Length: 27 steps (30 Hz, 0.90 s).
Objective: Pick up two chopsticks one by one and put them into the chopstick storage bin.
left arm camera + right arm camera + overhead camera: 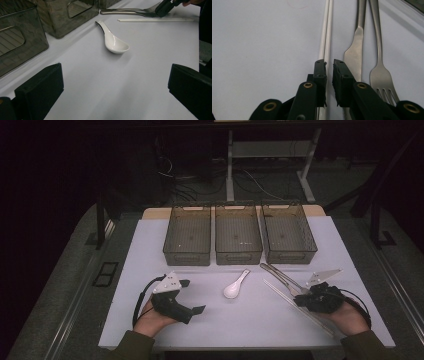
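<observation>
Lower centre of right gripper view: right gripper [329, 65] nearly closed, nothing visibly clamped; white chopsticks [325, 37] just left of gap, running straight ahead; knife [355, 50] right.

Spoon [236, 285] left of knife [278, 274], fork [285, 279], chopsticks [295, 305]; bins [238, 234] behind.

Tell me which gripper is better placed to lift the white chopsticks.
The right gripper: its nearly closed jaws are at the chopsticks. The left gripper is open, far across the table.
</observation>
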Motion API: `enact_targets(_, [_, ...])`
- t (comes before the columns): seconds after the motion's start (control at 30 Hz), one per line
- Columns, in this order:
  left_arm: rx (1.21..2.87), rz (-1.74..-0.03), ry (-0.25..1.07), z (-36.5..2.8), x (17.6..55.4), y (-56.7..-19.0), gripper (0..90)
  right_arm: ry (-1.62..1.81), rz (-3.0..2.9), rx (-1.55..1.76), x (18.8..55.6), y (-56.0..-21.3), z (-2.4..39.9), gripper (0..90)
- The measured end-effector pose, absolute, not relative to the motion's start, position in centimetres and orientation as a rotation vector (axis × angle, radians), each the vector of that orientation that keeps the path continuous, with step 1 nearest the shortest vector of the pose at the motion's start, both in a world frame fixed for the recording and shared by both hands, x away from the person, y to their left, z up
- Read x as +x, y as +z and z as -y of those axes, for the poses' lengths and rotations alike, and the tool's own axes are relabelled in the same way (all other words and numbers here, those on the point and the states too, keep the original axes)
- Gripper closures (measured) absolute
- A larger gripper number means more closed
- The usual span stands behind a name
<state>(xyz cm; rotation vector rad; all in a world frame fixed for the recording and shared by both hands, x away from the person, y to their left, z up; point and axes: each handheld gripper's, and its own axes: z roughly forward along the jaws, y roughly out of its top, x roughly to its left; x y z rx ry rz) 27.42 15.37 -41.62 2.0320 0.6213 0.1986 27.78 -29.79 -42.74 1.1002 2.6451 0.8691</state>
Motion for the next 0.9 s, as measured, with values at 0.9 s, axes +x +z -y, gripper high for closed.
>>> enact_targets(0.9, [2.033,-0.62,0.198,-15.43,27.41,-41.61,0.0,0.784,-2.676,1.103,27.9,-43.42,29.85,83.2])
